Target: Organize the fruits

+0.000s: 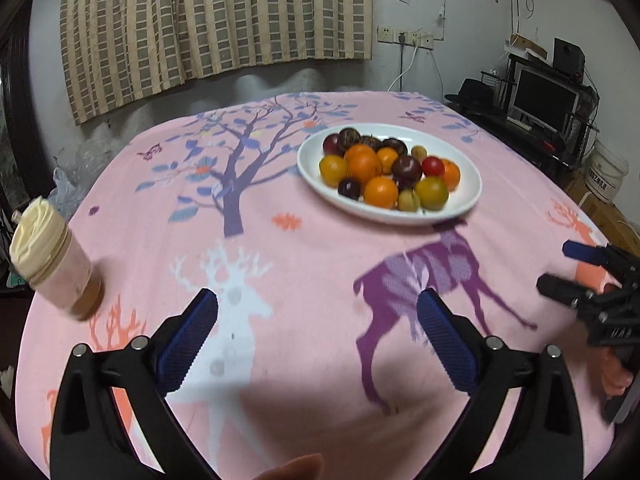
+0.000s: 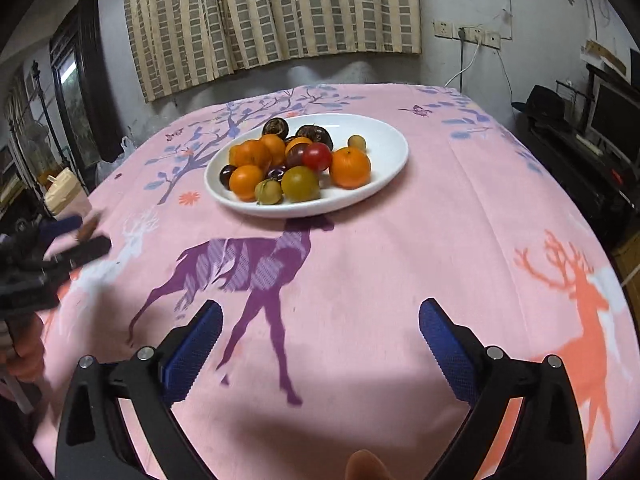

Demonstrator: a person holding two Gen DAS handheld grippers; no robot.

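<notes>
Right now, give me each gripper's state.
Left gripper: jaws open, holding nothing.
Right gripper: jaws open, holding nothing.

**Two wrist views, both facing the plate across the table**

Left wrist view sits low over the near edge of the table, looking forward toward the far edge and curtain; plate lies ahead, right of centre, well apart. Right wrist view is also low at the near edge, further right; plate ahead, roughly centred, somewhat nearer. Shared: plate, purple deer print, curtain, wall sockets, jar at the left edge.
</notes>
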